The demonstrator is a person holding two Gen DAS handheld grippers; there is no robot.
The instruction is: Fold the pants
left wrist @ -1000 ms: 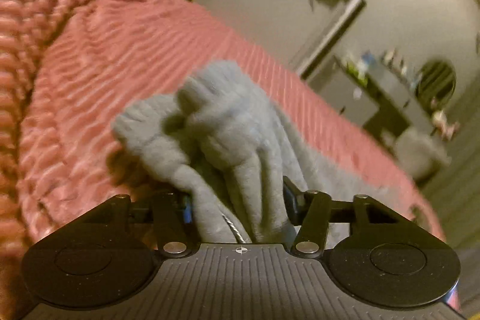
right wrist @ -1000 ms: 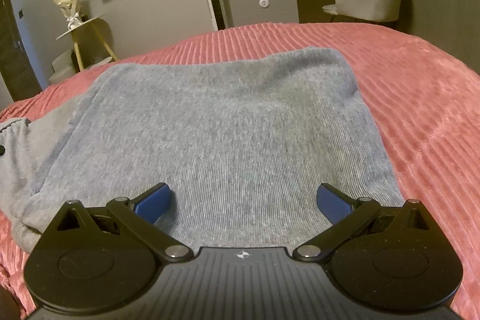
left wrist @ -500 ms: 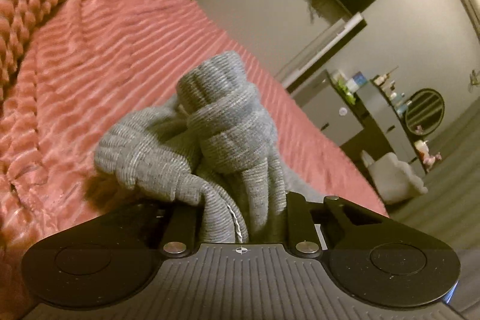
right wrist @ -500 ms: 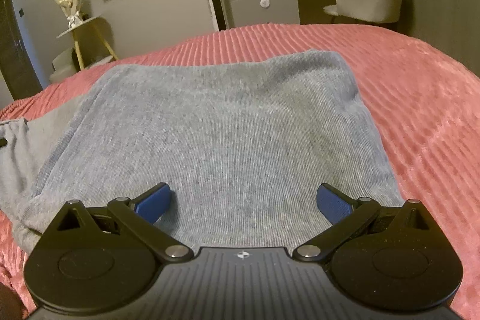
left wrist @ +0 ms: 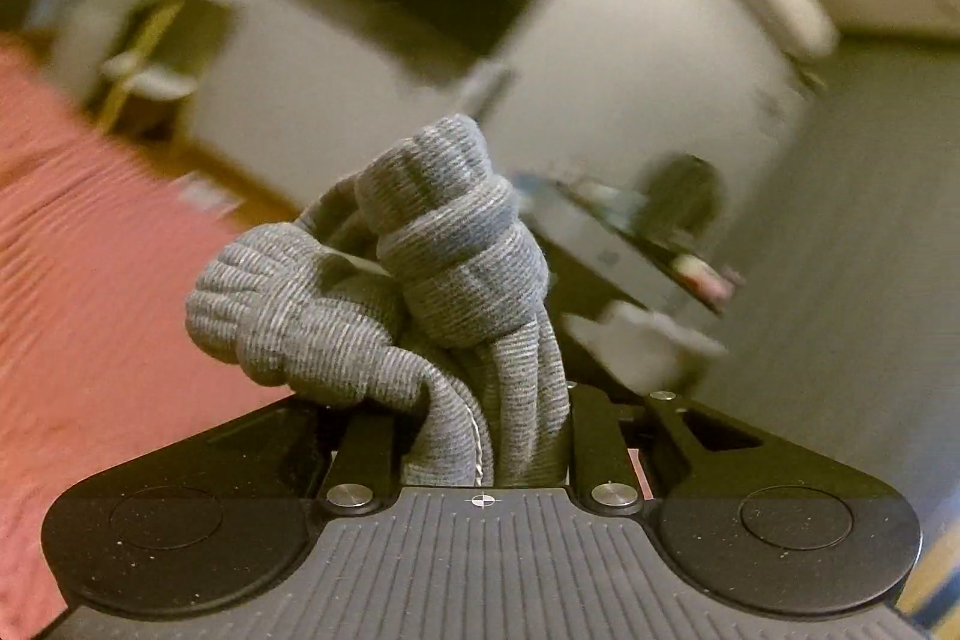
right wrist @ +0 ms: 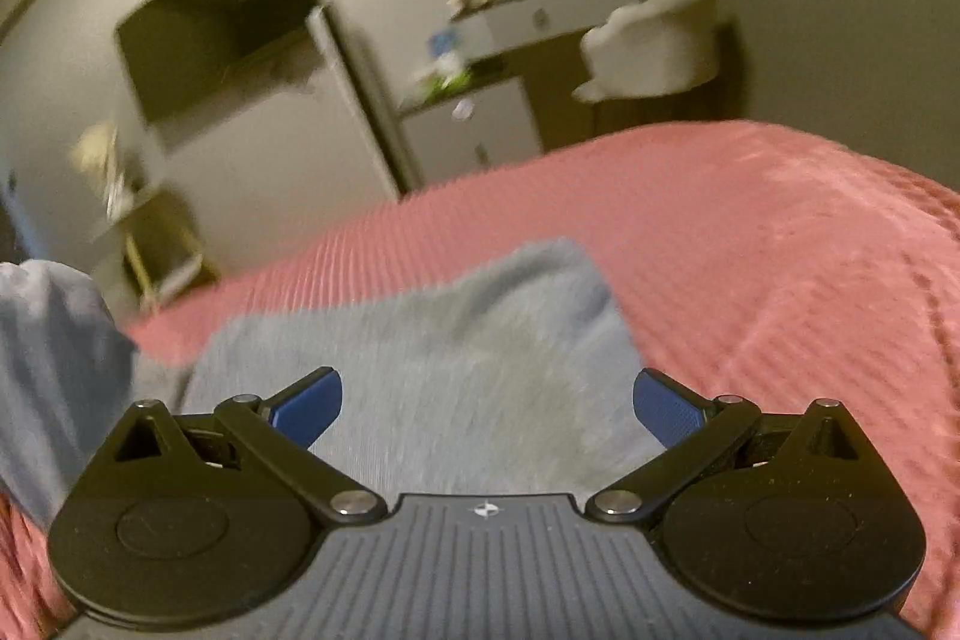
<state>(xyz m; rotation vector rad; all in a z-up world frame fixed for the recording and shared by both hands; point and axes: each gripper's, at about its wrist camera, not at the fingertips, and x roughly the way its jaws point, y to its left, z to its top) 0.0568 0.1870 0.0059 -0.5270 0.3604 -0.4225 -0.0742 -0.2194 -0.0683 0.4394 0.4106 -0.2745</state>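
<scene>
— Two grippers up: our left gripper (left wrist: 480, 436) is clamped on a bunched end of the grey pants (left wrist: 420, 274), held above the bed.
— Right gripper (right wrist: 487, 409), fingers wide apart, hovers over the flat part; we carry the bunch across evenly.
— Ribbed pink bedspread (right wrist: 780, 250) below, dresser (right wrist: 540, 22) behind.

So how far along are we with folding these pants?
Partly done. The pants lie as a flat panel on the pink bedspread, which looks like an early fold. In hand: the left gripper is shut on a bunched end of the pants, raised off the bed. The right gripper is open above the panel, holding nothing. Left: lay that end over and flatten it.
</scene>
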